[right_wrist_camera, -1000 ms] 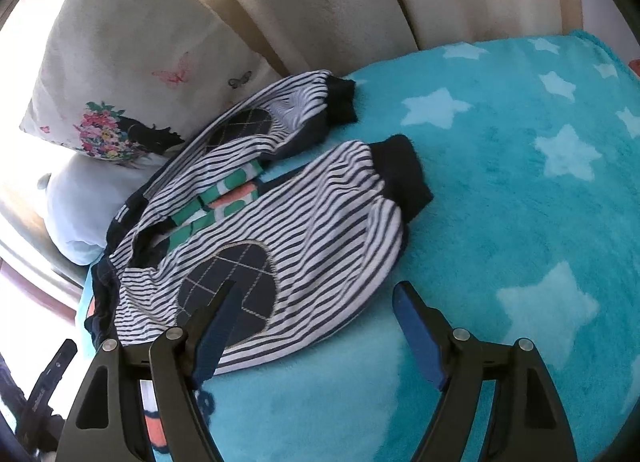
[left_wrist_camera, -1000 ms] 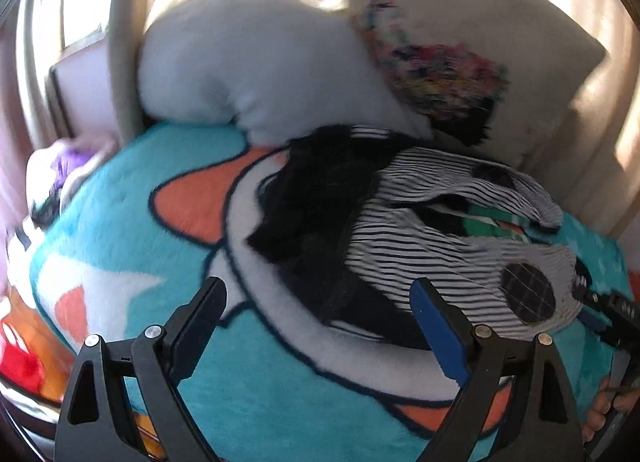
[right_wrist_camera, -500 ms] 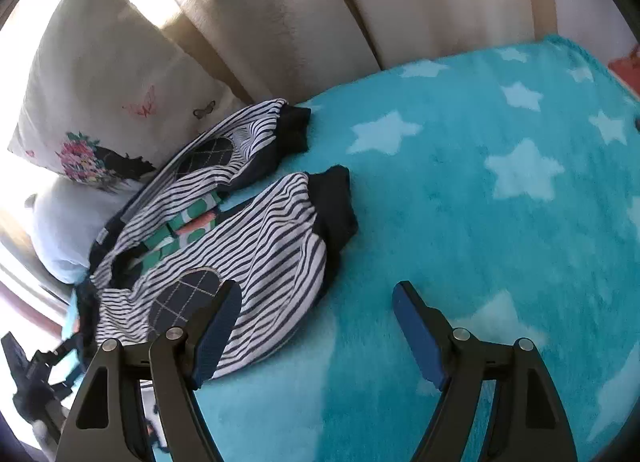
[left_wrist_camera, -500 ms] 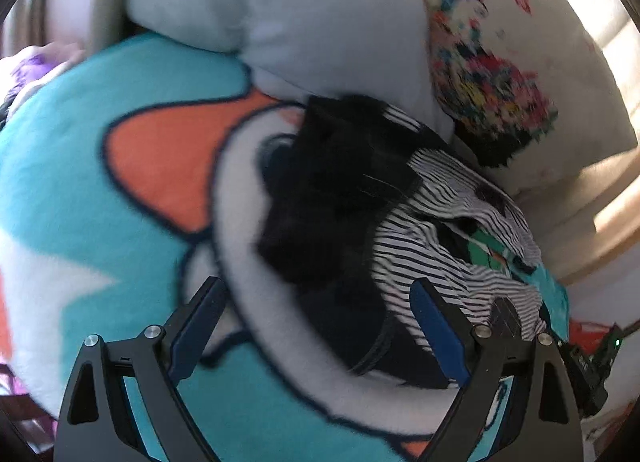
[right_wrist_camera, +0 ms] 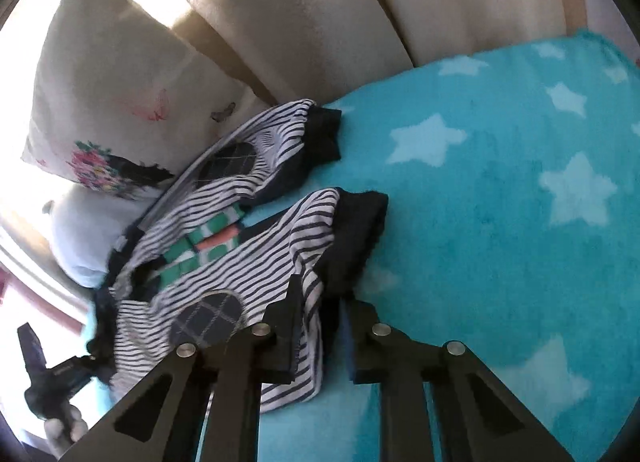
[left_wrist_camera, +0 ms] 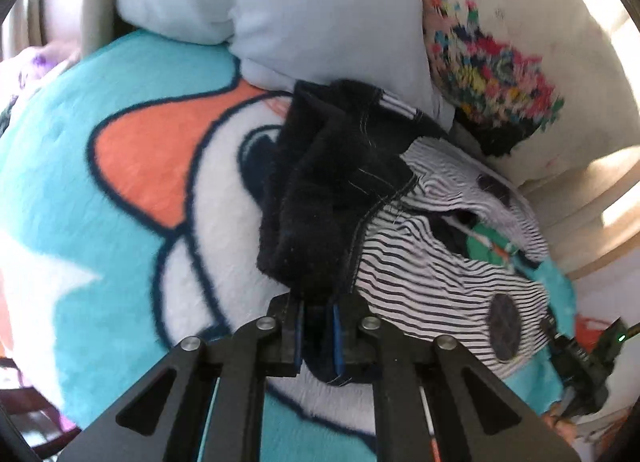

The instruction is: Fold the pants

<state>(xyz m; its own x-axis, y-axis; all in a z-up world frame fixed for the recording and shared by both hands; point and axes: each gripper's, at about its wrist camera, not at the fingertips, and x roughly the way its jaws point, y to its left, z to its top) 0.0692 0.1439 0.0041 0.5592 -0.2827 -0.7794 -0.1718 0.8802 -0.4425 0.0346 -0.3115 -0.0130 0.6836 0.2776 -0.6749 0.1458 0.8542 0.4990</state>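
Small black-and-white striped pants [left_wrist_camera: 432,262] with dark knee patches and black cuffs lie on a turquoise blanket [left_wrist_camera: 72,149]. In the left wrist view my left gripper [left_wrist_camera: 316,338] is shut on the black waistband [left_wrist_camera: 320,197] at its near edge. In the right wrist view my right gripper [right_wrist_camera: 320,338] is shut on the near leg of the pants [right_wrist_camera: 248,262], close to its black cuff [right_wrist_camera: 356,234]. The far leg [right_wrist_camera: 276,141] lies flat beside it, its cuff toward the sofa back.
A pale blue cushion [left_wrist_camera: 272,9] and a cream floral pillow [left_wrist_camera: 512,41] press against the waistband end. The beige sofa back [right_wrist_camera: 360,9] runs behind the pants. The starred blanket [right_wrist_camera: 520,181] stretches out to the right.
Both grippers were open above the pants; they have moved down and closed, the left on the waistband, the right on the near leg by its cuff.
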